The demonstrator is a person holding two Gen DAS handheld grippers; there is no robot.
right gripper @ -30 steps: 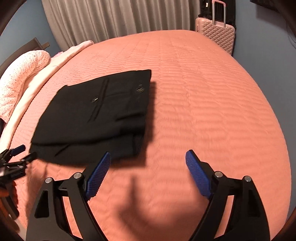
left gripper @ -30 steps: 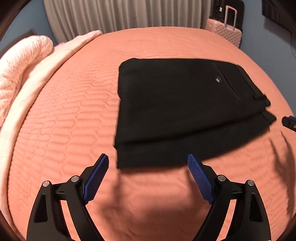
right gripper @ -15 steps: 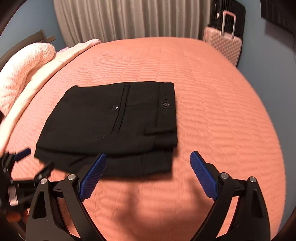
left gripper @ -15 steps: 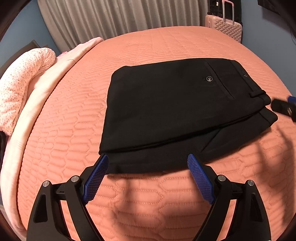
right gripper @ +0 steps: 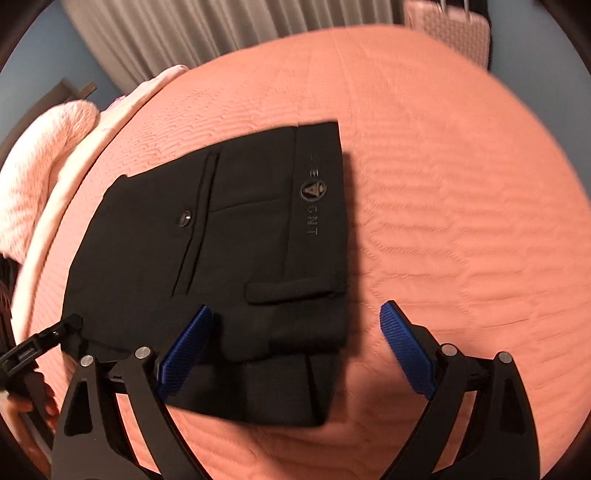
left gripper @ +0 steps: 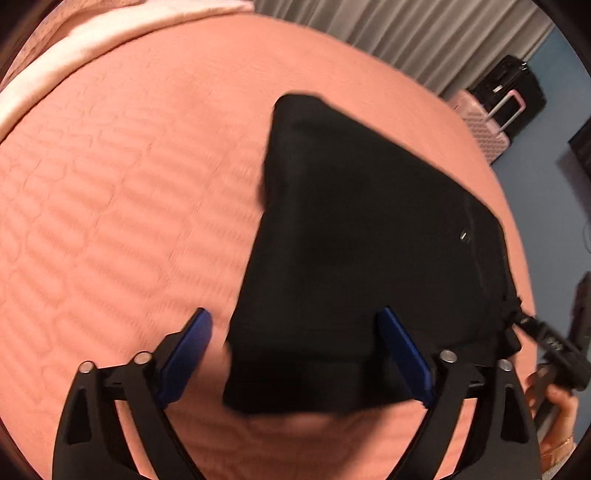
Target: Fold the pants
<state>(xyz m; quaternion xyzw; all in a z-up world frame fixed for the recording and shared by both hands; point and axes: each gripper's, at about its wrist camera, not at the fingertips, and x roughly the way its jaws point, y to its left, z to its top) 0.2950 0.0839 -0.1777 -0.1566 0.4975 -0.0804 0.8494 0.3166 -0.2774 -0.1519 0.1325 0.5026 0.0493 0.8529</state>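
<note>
The folded black pants (right gripper: 221,266) lie on a salmon quilted bedspread (right gripper: 461,192) — grey curtains (right gripper: 177,33) and a pink suitcase (right gripper: 454,33) beyond. The left gripper (left gripper: 295,354) is opening, the right gripper (right gripper: 295,354) spread wide — neither pinching the fabric below.

L wrist view is motion-smeared: pants (left gripper: 362,240) edges soft, bedspread (left gripper: 122,206) quilting streaked. Pants' near edge partly hidden behind the left hand-held gripper (left gripper: 295,360) fingers. Right hand-held gripper (left gripper: 546,339) cut off by frame edge, only a tip shows; jaw gap can't be read there. Suitcases (left gripper: 498,99) too blurred for detail. R wrist view: waistband lettering (right gripper: 313,201) only partly legible, pillow (right gripper: 40,177) cropped at left edge.
</note>
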